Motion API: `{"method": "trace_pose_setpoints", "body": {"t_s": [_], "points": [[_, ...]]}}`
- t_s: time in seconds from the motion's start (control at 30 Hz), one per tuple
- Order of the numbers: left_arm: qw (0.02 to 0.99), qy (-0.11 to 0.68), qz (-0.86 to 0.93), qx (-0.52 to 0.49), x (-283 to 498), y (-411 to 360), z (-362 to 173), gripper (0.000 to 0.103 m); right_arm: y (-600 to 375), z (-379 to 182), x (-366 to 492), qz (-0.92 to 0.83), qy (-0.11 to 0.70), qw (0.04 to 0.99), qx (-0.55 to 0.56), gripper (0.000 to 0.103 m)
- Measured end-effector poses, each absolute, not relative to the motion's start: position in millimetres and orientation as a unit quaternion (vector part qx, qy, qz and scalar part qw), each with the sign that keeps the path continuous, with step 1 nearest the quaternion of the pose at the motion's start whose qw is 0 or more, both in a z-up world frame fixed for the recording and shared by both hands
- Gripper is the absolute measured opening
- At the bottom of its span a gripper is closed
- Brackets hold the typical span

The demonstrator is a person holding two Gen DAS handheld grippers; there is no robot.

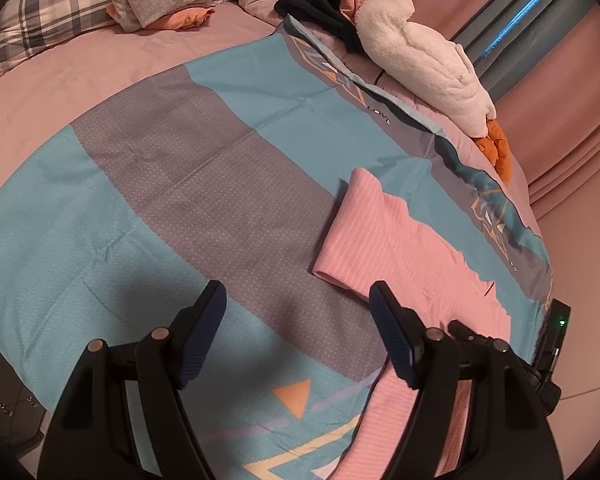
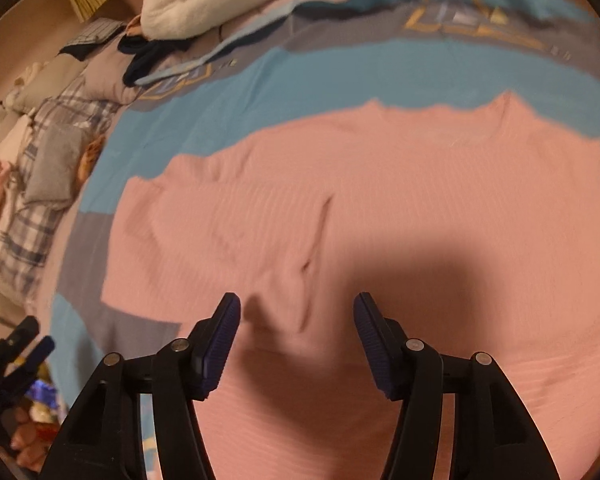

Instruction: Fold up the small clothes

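The pink top (image 2: 380, 208) lies mostly flat on the blanket (image 1: 180, 184), one sleeve tucked in, while both the left gripper (image 1: 298, 300) and right gripper (image 2: 297, 312) hang open, empty, folding barely begun.

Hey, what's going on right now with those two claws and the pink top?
Left gripper open, empty. Right gripper open above pink striped top, nothing pinched. Top lies spread on blue-grey bedspread. Nothing in the way.

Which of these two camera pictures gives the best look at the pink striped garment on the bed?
The right wrist view: the pink garment fills most of the picture, spread flat on the bedspread, though slightly blurred. The left wrist view shows only part of it at the right side, but sharper, stripes visible.
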State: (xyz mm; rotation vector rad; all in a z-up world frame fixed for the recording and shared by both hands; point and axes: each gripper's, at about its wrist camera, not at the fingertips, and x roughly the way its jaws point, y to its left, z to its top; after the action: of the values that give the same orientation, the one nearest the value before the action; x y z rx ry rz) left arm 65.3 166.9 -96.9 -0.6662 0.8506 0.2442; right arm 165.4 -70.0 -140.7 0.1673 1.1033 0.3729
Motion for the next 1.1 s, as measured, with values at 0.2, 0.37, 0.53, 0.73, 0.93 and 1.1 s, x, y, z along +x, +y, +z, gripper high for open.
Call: {"method": "trace_pose_setpoints", "body": {"t_s": [0.2,0.37,0.53,0.73,0.93,1.1], "points": [[0.849,0.406,0.117,-0.317,65,167,-99,0.074,-34,-143,172,0.162,0.506,0.847,0.011,0.050],[0.846,0.411,0.117,-0.318,66,167,-101,0.074,-24,-130,172,0.159,0.484,0.860,-0.033,0.020],[0.847,0.409,0.118,-0.319,67,167,-101,0.074,-23,-96,166,0.189,0.443,0.874,-0.056,0.016],[0.847,0.404,0.114,-0.324,69,167,-97,0.074,-18,-33,159,0.207,0.379,0.898,-0.084,0.015],[0.852,0.399,0.103,-0.324,77,162,-88,0.074,-22,36,149,0.201,0.303,0.925,-0.114,0.015],[0.854,0.401,0.083,-0.322,89,151,-82,0.074,-41,71,142,0.167,0.253,0.943,-0.140,0.015]]}}
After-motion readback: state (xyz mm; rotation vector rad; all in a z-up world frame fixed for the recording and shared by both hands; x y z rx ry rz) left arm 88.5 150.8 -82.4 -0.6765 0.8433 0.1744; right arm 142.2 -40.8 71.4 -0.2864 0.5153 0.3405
